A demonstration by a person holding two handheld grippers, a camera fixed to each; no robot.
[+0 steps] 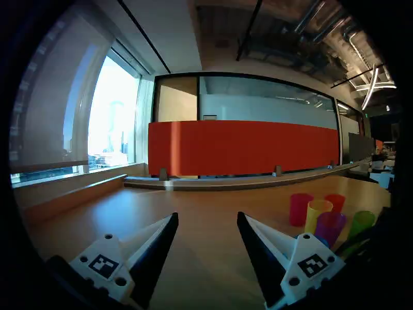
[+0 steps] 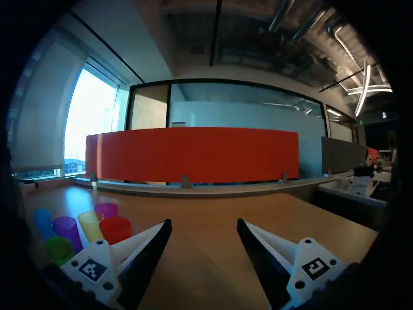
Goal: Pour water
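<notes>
A cluster of several coloured plastic cups stands on the wooden table. In the left gripper view it sits at the right: a pink cup [image 1: 300, 208], a red cup [image 1: 335, 202], a yellow cup [image 1: 317, 214], a purple cup [image 1: 330, 227] and a green cup [image 1: 361, 223]. My left gripper [image 1: 206, 227] is open over bare wood, left of the cups. In the right gripper view the cups stand at the left: red [image 2: 115, 229], yellow [image 2: 91, 225], purple [image 2: 67, 231], green [image 2: 59, 249], blue [image 2: 43, 222]. My right gripper [image 2: 204, 232] is open, nothing between its fingers.
The wooden table [image 1: 217, 206] runs back to an orange divider panel [image 1: 242, 146] along its far edge. A bright window [image 1: 111, 121] with a ledge lies to the left. Another desk with dark items [image 2: 361, 186] stands at the far right.
</notes>
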